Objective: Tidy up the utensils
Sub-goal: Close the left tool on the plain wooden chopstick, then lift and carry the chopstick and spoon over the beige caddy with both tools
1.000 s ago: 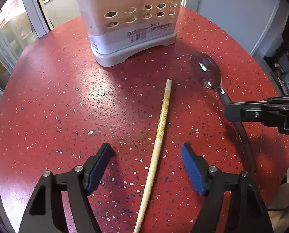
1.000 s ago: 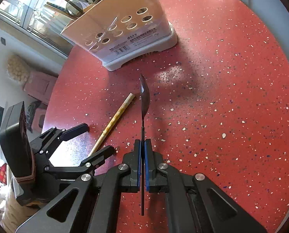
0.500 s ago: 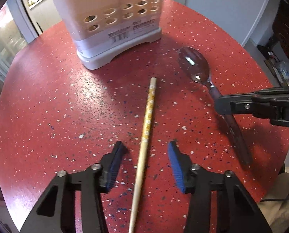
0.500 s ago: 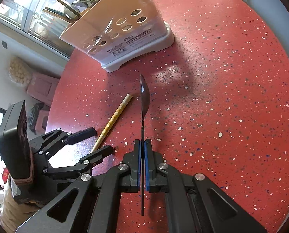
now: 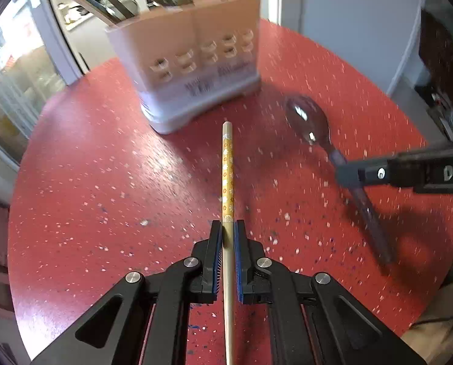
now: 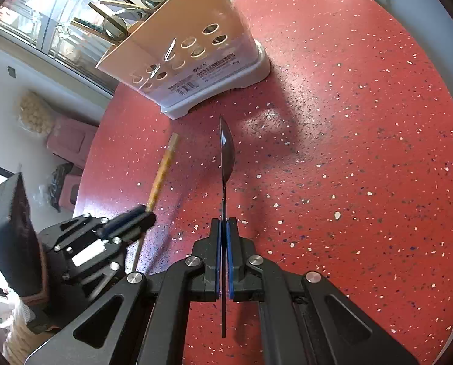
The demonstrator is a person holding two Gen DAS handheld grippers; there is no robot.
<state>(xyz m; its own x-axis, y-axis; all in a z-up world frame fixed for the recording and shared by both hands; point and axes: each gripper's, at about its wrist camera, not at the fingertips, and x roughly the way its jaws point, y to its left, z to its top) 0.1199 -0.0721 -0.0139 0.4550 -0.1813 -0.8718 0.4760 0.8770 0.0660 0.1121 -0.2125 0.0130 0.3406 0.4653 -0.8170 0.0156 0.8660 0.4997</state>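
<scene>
My left gripper (image 5: 227, 228) is shut on a wooden chopstick (image 5: 227, 167) with a yellow patterned end, which points toward the holder. It also shows in the right wrist view (image 6: 162, 167), held by the left gripper (image 6: 141, 214). My right gripper (image 6: 223, 225) is shut on the handle of a metal spoon (image 6: 226, 149), bowl edge-on and forward. The spoon (image 5: 310, 120) and right gripper (image 5: 348, 176) show at the right of the left wrist view. A white perforated utensil holder (image 5: 190, 73) stands at the table's far side (image 6: 196, 57), with several utensils in it.
The round red speckled table (image 5: 89, 182) carries the holder only; its edge curves close on the left and right. Beyond it are glass doors at the left, a white wall at the right and pink boxes (image 6: 71, 143) on the floor.
My left gripper has closed on the chopstick, which now lies straight along its fingers, and has tilted up toward the holder. The right gripper keeps holding the spoon, nearly still.
</scene>
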